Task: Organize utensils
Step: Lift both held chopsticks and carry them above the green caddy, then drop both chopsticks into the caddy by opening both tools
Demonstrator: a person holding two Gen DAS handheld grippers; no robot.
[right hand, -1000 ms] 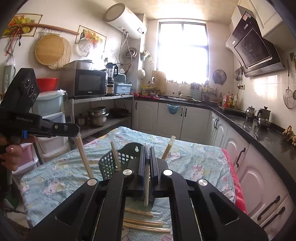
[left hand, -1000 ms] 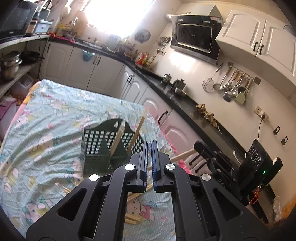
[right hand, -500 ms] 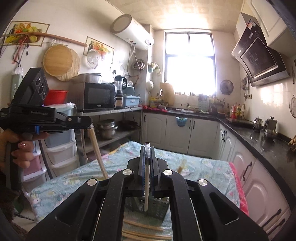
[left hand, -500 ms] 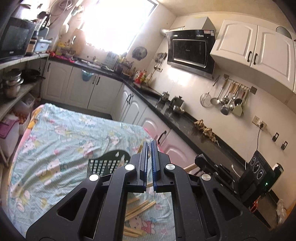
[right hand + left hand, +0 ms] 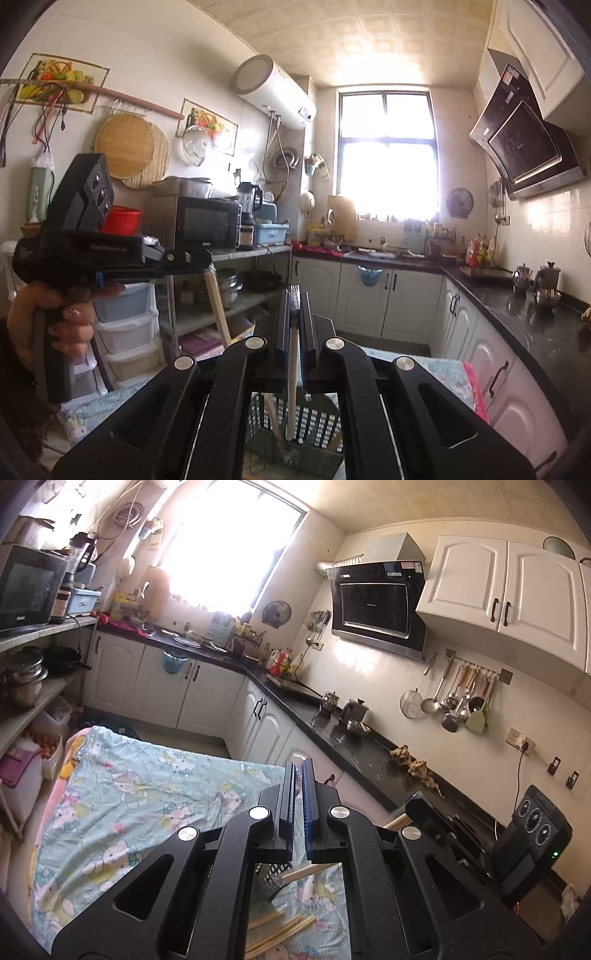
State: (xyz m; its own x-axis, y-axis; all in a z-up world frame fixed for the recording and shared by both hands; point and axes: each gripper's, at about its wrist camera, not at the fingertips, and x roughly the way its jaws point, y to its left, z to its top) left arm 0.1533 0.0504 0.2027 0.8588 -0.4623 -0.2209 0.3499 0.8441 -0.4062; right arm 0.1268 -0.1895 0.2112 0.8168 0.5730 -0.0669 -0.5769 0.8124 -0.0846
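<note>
My right claw point(image 5: 294, 295) clamps a chopstick point(image 5: 291, 387) hanging into the basket point(image 5: 295, 439) below. My left claw point(image 5: 207, 264) pinches another chopstick point(image 5: 218, 306); its body lettering is unreadable.

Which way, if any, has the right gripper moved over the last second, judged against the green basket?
Yes. The right gripper has risen: the green basket, earlier level with its fingers, now sits low beneath them, and the chopstick it grips hangs down toward the basket.
</note>
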